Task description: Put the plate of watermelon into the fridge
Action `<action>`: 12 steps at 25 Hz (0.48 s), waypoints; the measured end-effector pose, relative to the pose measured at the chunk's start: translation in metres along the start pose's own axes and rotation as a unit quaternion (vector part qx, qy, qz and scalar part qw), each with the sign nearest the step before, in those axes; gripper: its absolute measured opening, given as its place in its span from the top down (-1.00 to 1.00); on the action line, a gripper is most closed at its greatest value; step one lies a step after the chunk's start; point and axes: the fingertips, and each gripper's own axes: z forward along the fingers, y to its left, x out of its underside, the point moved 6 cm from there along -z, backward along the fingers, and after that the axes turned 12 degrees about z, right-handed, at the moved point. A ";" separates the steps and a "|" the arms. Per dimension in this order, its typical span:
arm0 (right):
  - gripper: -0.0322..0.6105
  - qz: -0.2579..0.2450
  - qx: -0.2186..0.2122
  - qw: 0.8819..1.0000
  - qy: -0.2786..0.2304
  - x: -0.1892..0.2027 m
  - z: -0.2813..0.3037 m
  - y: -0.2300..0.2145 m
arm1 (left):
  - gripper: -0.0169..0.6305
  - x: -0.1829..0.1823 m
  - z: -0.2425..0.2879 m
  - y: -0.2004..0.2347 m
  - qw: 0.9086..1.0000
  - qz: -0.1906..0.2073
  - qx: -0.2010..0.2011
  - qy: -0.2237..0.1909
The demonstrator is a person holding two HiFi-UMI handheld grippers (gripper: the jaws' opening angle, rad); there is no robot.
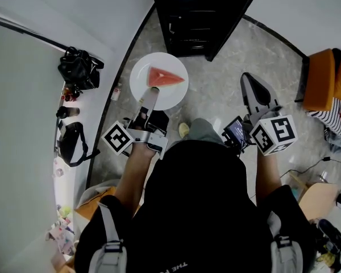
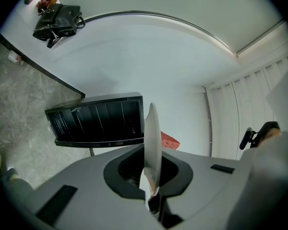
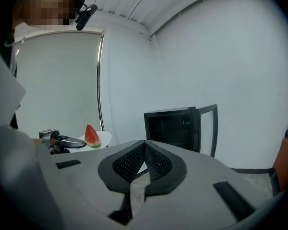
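The left gripper [image 1: 148, 100] pinches the plate [image 1: 139, 73] rim so the watermelon [image 1: 164, 77] sits level (open fridge [image 1: 196, 21] ahead). The right gripper [image 1: 254, 91] hangs closed, empty.

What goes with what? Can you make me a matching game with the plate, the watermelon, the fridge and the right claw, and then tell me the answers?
Things
1. plate
2. watermelon slice
3. fridge
4. right claw

States
A. shut, with nothing in it
B. black, with its door open
C. pinched at its rim by the left claw
D. lying on the plate

Pairs: 1-C, 2-D, 3-B, 4-A
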 end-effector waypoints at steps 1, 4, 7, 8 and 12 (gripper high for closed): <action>0.88 0.000 0.000 1.000 -0.002 -0.001 0.000 0.000 | 0.91 0.000 0.000 0.000 1.000 -0.001 -0.001 0.001; 0.88 -0.003 -0.001 1.000 -0.005 -0.004 -0.003 0.000 | 0.91 0.000 0.000 -0.002 1.000 0.000 0.001 0.002; 0.88 -0.005 0.002 1.000 -0.010 -0.006 -0.005 -0.001 | 0.91 -0.001 0.001 -0.004 1.000 0.001 0.003 0.004; 0.88 -0.004 0.003 1.000 -0.011 -0.007 -0.005 -0.002 | 0.91 -0.001 0.002 -0.004 1.000 0.001 0.003 0.005; 0.88 0.002 0.016 1.000 -0.011 -0.008 -0.006 -0.004 | 0.91 0.000 0.001 -0.006 1.000 0.002 0.003 0.008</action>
